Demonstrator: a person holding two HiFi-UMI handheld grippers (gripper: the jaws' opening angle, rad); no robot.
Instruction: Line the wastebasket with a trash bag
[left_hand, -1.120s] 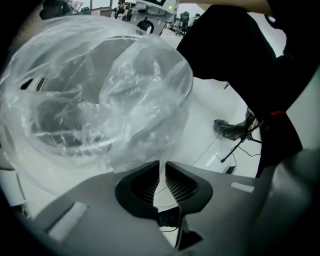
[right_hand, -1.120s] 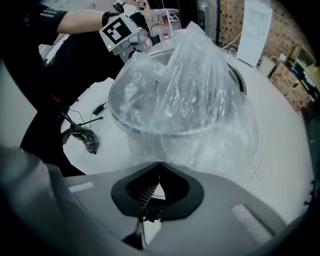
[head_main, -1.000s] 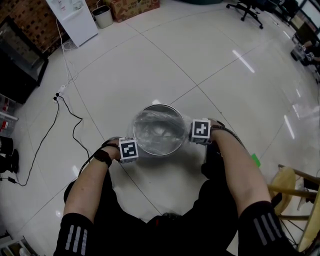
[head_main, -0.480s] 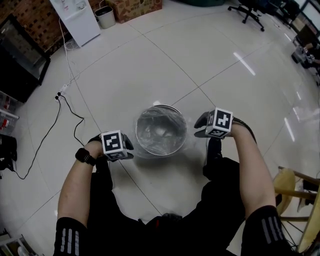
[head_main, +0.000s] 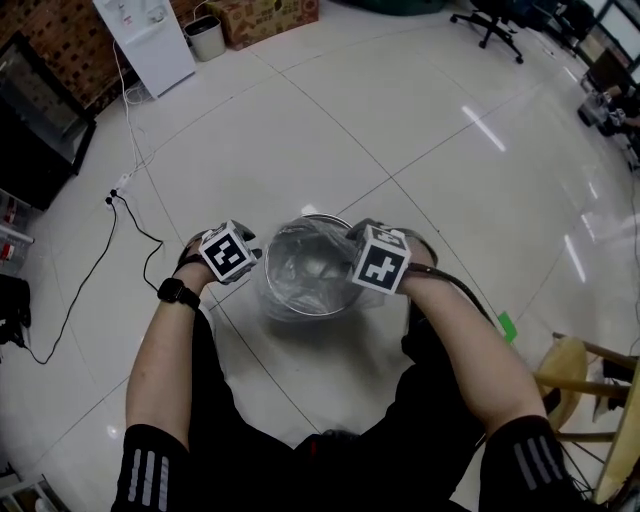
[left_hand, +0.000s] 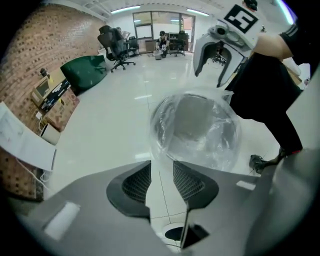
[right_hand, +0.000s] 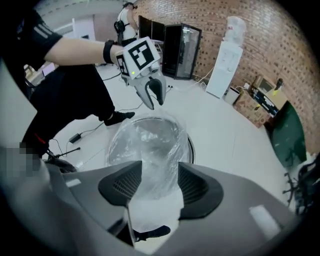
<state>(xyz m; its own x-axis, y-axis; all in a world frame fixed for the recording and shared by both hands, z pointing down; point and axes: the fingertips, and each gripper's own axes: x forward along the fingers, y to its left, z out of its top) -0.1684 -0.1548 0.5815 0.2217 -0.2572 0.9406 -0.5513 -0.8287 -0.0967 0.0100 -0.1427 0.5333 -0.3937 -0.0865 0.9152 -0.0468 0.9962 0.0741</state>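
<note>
Wastebasket: a round metal bin (head_main: 322, 216) stands upright on the white tiled floor (head_main: 430, 120), just in front of the person's legs and between the two grippers.
Trash bag: clear film (head_main: 308, 268) sits inside the bin. Its mouth is spread over the rim and hangs crumpled down the outer wall.
Left gripper: it (left_hand: 161, 165) points steeply down beside the bin's left rim. Its jaws stand partly apart and have just been opening. Only floor shows between them, and the bag's edge lies just beyond the tips.
Right gripper: it (right_hand: 160, 167) points steeply down at the bin's right rim. Its jaws stand wide apart and have just been opening. A fold of the bag's film lies in the gap, unpinched.
Left arm: bare forearm with a black wristband (head_main: 172, 292).
Floor nearby: a black cable (head_main: 150, 250) runs to the left of the bin, well apart from it. A small green patch (head_main: 511, 322) lies to the right.
Right edge: a wooden stool (head_main: 585, 375).
</note>
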